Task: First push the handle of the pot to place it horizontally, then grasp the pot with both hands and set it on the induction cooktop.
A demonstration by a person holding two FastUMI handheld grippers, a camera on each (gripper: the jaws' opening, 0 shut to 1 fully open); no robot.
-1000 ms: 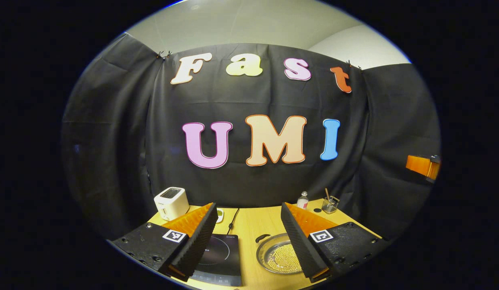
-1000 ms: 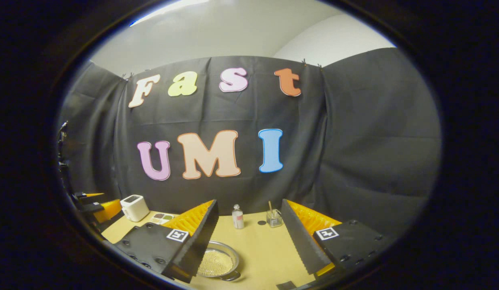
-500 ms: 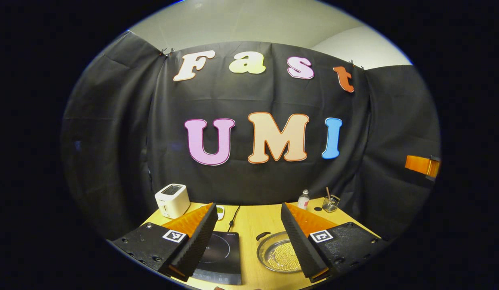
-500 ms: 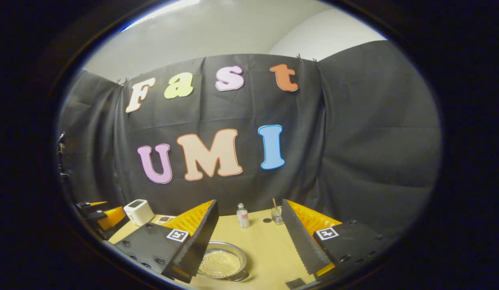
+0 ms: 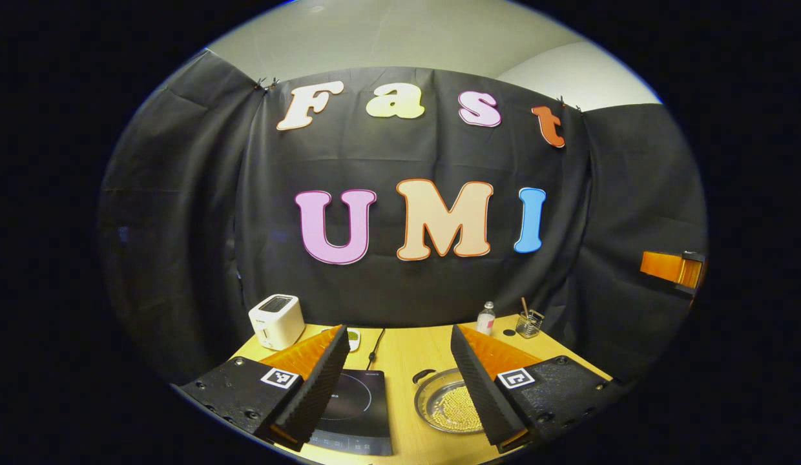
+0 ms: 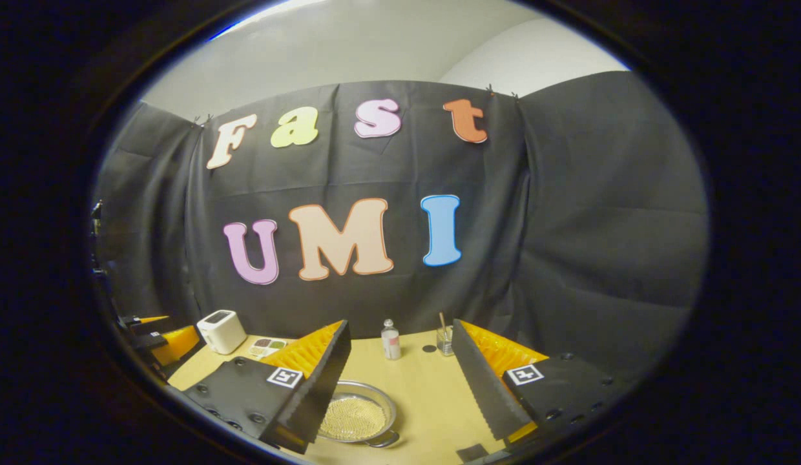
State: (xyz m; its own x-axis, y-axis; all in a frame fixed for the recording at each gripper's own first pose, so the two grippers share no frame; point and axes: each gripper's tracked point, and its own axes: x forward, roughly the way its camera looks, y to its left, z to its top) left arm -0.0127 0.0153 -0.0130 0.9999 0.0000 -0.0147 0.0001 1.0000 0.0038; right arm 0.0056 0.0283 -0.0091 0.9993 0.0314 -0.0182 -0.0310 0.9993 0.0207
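Pre-push stage: both grippers, L [image 5: 397,381] & R [image 6: 400,381], hover w/ fingers apart, nothing held, pot [image 5: 449,407] on worktop [image 5: 400,358] just right of induction cooktop [image 5: 355,410]; next needs nudging pot handle [image 5: 424,375] horizontal.

This is a staged booth set up as a small kitchen, not a real home. Black cloth [image 5: 181,213] hangs clipped along its top edge as the walls, with a plain pale ceiling [image 5: 400,39] above. A light wooden desk [image 5: 407,355] carries kitchen things: a white toaster [image 5: 276,321] at the back left, a flat black cooktop [image 5: 355,413] with its cord, a shallow metal pot [image 5: 439,403], a small bottle [image 6: 391,340] and a glass jar [image 6: 445,341] holding a stick.
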